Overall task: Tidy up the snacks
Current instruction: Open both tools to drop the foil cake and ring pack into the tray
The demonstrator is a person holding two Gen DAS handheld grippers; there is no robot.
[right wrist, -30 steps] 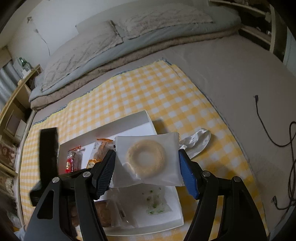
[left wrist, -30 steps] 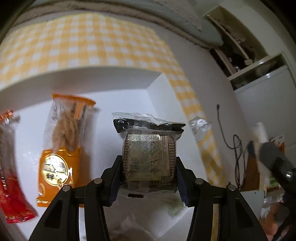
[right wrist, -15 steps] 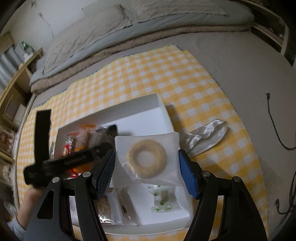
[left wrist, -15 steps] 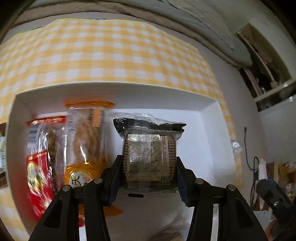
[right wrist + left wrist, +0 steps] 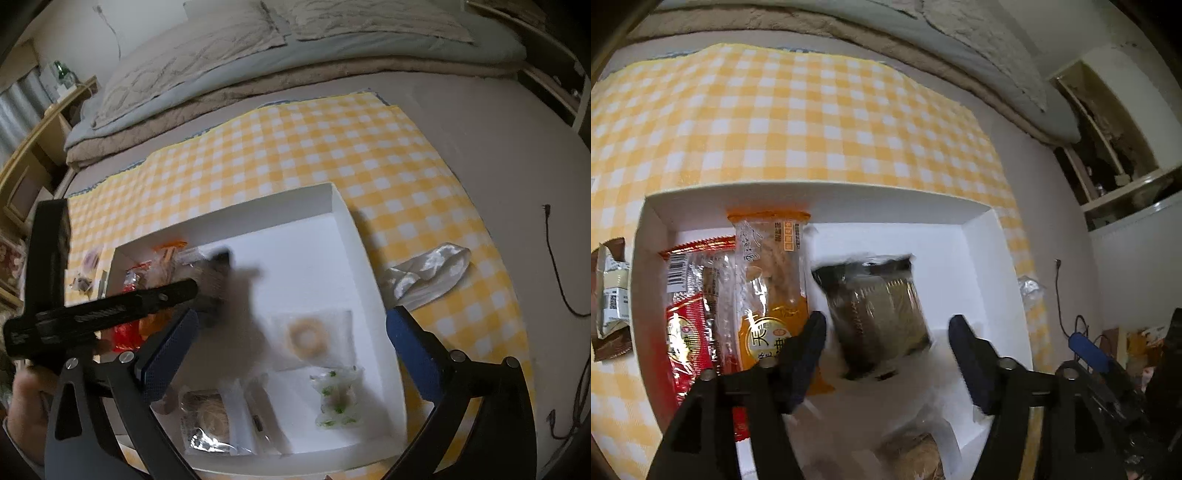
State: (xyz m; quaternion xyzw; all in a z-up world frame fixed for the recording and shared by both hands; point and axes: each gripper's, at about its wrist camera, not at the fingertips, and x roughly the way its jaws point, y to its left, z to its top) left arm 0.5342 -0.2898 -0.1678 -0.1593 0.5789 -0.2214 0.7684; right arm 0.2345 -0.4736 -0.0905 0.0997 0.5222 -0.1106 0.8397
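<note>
dark cake packet tilted left, blurred

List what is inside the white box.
In the white box: a red packet, an orange packet, a dark wrapped cake, a ring biscuit pack, a green-speckled candy and a clear-wrapped pastry. The left gripper hides part of the floor.

A white box sits on yellow-and-white checked cloth. Inside the box: a red packet, an orange packet, a pale ring biscuit.
</note>
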